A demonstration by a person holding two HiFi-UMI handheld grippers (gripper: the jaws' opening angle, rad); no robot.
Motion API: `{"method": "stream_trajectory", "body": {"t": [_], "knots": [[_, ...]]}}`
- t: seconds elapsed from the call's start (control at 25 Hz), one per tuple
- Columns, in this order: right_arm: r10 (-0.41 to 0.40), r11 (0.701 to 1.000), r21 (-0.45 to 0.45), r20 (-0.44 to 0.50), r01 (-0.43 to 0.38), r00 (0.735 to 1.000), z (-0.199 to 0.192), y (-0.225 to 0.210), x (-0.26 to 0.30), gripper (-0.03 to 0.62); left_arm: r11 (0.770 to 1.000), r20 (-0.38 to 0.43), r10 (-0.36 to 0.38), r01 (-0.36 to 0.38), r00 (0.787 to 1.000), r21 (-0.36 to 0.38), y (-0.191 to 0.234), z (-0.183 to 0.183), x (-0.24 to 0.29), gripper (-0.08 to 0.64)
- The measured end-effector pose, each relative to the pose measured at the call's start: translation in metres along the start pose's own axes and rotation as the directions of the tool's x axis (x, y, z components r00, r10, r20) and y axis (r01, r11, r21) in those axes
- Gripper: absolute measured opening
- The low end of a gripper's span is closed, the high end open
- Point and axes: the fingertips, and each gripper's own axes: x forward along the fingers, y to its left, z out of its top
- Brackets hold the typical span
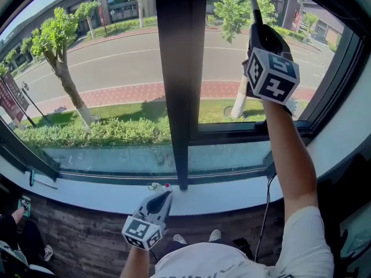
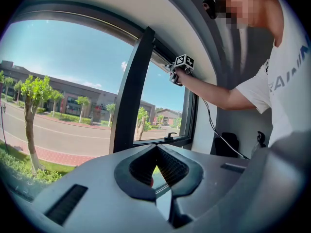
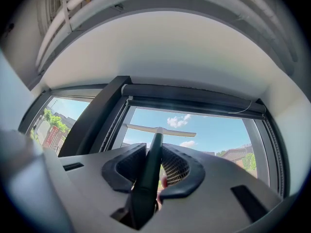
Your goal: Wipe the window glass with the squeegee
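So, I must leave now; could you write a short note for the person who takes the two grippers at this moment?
Right gripper: shut on the squeegee handle, raised high at the right pane; blade near the pane's top, contact with the glass not clear.
Left gripper: shut, empty, low by the window sill.
Done: no wiped strip is visible.
To do: probably draw the blade down the right pane, then do the left pane.
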Motion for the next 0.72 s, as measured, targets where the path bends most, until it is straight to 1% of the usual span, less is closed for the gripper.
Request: {"method": "stream_trajectory", "body": {"t": [0.32, 0.52, 0.72], "knots": [[0.012, 1.000, -0.009, -0.011, -0.012, 1.000, -0.020, 0.003, -0.012, 0.100, 1.000, -0.010, 0.002, -0.002, 1.000, -0.007, 0.006, -0.005, 0.005, 0.014], [0.018, 1.000, -0.019, -0.036, -0.019, 0.999, -0.043, 0.005, -0.027, 0.100, 1.000, -0.014, 0.002, -0.002, 1.000, -0.007, 0.007, -0.006, 0.007, 0.014], [0.026, 1.000, -0.002, -0.070, -0.026, 0.997, -0.071, 0.010, -0.041, 0.100, 1.000, -0.019, -0.003, 0.003, 1.000, -0.005, 0.006, -0.007, 0.010, 0.015]]}}
